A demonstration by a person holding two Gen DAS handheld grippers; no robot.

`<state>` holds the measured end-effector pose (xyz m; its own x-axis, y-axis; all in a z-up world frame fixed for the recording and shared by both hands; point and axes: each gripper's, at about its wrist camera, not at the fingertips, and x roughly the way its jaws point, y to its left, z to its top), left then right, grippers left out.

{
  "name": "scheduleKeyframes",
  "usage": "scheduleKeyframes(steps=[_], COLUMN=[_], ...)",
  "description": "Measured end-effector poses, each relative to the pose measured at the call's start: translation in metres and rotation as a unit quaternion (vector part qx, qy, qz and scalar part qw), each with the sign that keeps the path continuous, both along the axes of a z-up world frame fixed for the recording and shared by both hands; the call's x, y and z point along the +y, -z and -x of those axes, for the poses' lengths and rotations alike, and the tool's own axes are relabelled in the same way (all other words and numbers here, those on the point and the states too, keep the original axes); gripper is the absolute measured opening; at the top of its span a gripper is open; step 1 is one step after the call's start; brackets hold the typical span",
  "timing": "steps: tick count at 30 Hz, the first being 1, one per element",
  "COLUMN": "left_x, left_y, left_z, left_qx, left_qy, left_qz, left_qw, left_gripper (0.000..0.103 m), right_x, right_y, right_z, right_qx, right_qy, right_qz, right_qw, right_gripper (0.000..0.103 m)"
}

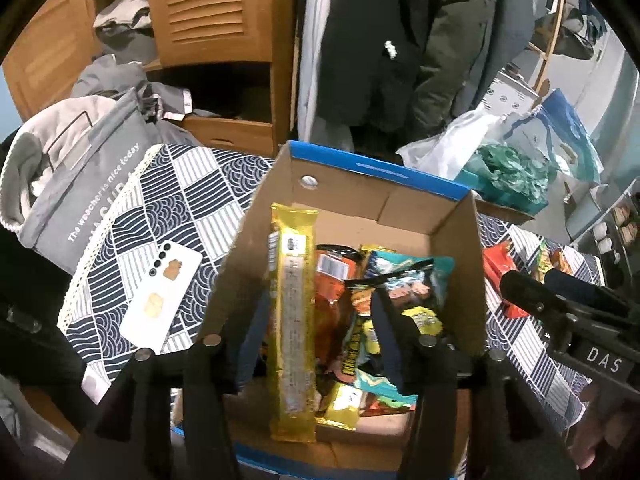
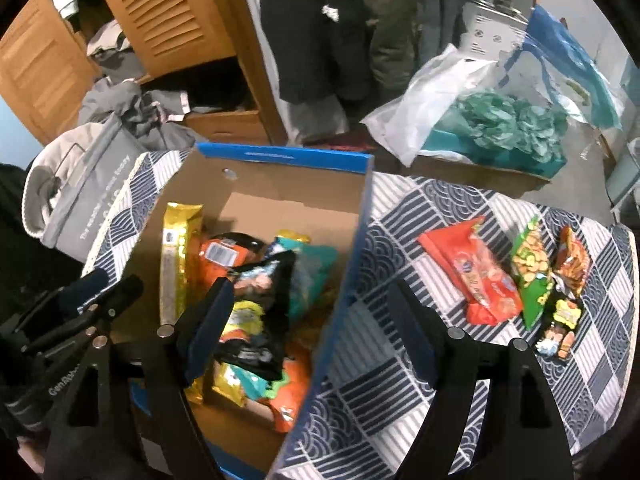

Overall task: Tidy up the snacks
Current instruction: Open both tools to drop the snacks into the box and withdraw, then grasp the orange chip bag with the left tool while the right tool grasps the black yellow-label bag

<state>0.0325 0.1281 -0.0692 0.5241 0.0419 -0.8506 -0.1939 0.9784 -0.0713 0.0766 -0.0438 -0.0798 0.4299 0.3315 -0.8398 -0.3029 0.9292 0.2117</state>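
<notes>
Snack packets (image 2: pixel 488 276) on the patterned tablecloth (image 2: pixel 400 380) are shown only rightward; a gold biscuit sleeve (image 1: pixel 294 320) is stood lengthwise in the cardboard box (image 1: pixel 452 264). Left gripper (image 1: pixel 316 344) and right gripper (image 2: pixel 316 332) are parted, nothing gripped.

Pretty cluttered room tbh. A white smartphone (image 1: pixel 160 300) lies flat on the navy-and-white patterned tablecloth (image 1: pixel 192 196). A grey fabric tote bag (image 1: pixel 80 184) sits just beside it, wooden louvered cabinet doors (image 1: pixel 208 8) behind, plus crumpled teal tissue paper (image 2: pixel 512 128) near a white plastic bag (image 2: pixel 424 100).
</notes>
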Motion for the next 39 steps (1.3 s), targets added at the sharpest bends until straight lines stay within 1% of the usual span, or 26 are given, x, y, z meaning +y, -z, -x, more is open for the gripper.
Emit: scheduleKeyframes(steps=[2, 6, 12, 16, 17, 18, 20, 26, 29, 31, 39], left_x=[-0.006, -0.02, -0.04, -0.057, -0.06, -0.065, -0.074, -0.102, -0.119, -0.131, -0.175], left_y=[-0.002, -0.004, -0.006, -0.008, -0.009, -0.009, -0.009, -0.007, -0.007, -0.005, 0.012], left_z=[0.0, -0.001, -0.007, -0.012, -0.013, -0.014, -0.016, -0.028, -0.032, -0.034, -0.049], left_qx=[-0.002, -0.002, 0.006, 0.008, 0.009, 0.01, 0.009, 0.022, 0.023, 0.023, 0.05], left_qy=[0.004, 0.016, 0.031, 0.042, 0.044, 0.046, 0.051, 0.067, 0.077, 0.087, 0.121], left_qz=[0.0, -0.004, 0.014, 0.013, 0.013, 0.013, 0.012, 0.003, 0.0, -0.009, -0.034], left_qw=[1.0, 0.9999, 0.9994, 0.999, 0.9989, 0.9988, 0.9986, 0.9975, 0.9968, 0.9959, 0.9908], left_gripper=[0.06, 0.06, 0.06, 0.061, 0.063, 0.067, 0.072, 0.072, 0.08, 0.08, 0.08], right_x=[-0.01, -0.028, -0.059, -0.08, -0.085, -0.088, -0.101, -0.134, -0.152, -0.164, -0.216], right_y=[0.0, 0.0, 0.004, 0.005, 0.005, 0.006, 0.007, 0.016, 0.022, 0.025, 0.046], right_z=[0.0, 0.001, 0.0, 0.001, 0.002, 0.001, 0.001, -0.001, -0.001, -0.002, -0.009], right_qx=[0.0, -0.002, 0.001, 0.001, 0.0, 0.0, -0.001, 0.006, 0.013, 0.017, 0.04], right_qy=[0.008, 0.021, 0.044, 0.057, 0.06, 0.062, 0.072, 0.095, 0.104, 0.112, 0.142], right_qz=[-0.001, 0.003, 0.006, 0.008, 0.009, 0.01, 0.013, 0.019, 0.023, 0.028, 0.042], right_qw=[1.0, 1.0, 0.999, 0.998, 0.998, 0.998, 0.997, 0.995, 0.994, 0.993, 0.988], right_gripper=[0.08, 0.08, 0.08, 0.08, 0.081, 0.081, 0.084, 0.084, 0.085, 0.085, 0.086])
